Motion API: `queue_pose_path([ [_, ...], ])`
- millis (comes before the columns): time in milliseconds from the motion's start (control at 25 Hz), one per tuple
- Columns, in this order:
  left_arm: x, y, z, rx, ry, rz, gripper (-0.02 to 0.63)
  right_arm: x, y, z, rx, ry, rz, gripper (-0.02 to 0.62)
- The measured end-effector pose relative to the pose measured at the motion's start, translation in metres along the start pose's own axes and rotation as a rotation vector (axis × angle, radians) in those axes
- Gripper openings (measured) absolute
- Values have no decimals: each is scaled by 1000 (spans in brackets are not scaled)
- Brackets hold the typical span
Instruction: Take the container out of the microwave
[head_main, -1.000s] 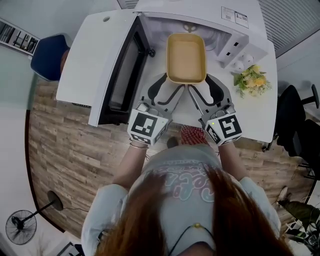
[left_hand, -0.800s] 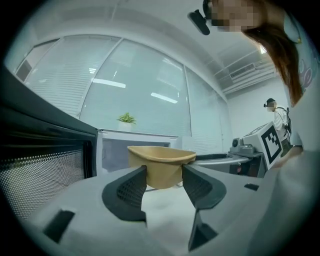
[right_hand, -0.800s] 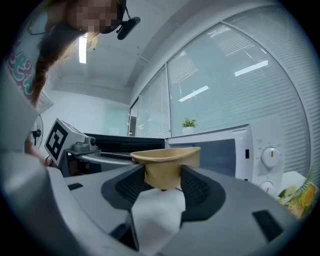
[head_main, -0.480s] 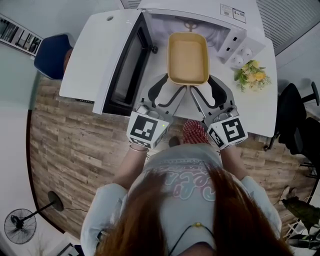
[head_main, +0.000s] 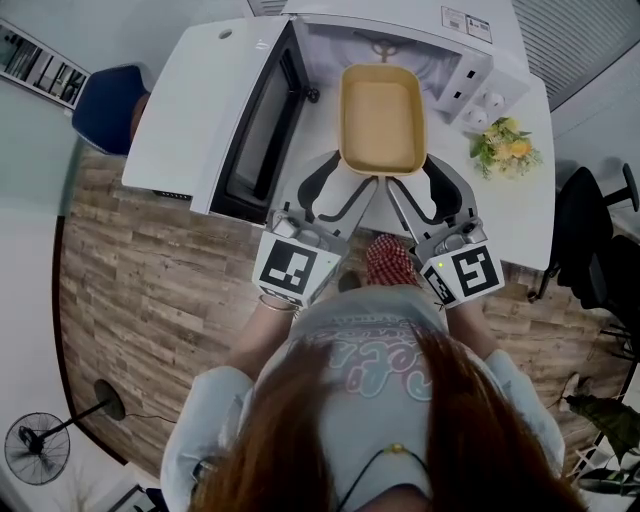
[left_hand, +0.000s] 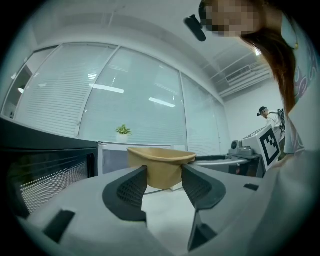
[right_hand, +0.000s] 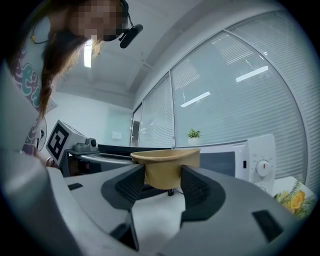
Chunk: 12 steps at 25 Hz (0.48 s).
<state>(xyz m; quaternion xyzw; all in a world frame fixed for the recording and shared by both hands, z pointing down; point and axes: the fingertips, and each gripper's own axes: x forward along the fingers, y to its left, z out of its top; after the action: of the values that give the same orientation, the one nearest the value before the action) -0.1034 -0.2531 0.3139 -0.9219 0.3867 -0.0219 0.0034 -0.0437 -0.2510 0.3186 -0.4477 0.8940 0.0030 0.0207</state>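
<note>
A: Tongs first?

B: I read the left gripper (head_main: 352, 174) (left_hand: 164, 183) as clamped on the container (head_main: 383, 118) (left_hand: 160, 164) at its near-left corner. The right gripper (head_main: 408, 174) (right_hand: 162, 183) is clamped on the near-right corner (right_hand: 167, 167).

A: Where's the container?

B: Held level above the white table (head_main: 520, 222), its far end at the microwave (head_main: 400, 45) mouth.

A: Room to move?

B: The door (head_main: 200, 110) stands wide on the left. The control panel (head_main: 468, 88) and flowers (head_main: 505, 148) are on the right, both apart from the container.

A: Contents?

B: I see only its bare tan floor.
</note>
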Motion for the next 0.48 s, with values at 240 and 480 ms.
queue_pose_path([
  [240, -9, -3, 3, -2, -8, 12, 215, -5, 7, 4, 9, -14, 1, 222],
  [480, -11, -8, 6, -21, -15, 10, 215, -10, 10, 5, 10, -16, -5, 222],
])
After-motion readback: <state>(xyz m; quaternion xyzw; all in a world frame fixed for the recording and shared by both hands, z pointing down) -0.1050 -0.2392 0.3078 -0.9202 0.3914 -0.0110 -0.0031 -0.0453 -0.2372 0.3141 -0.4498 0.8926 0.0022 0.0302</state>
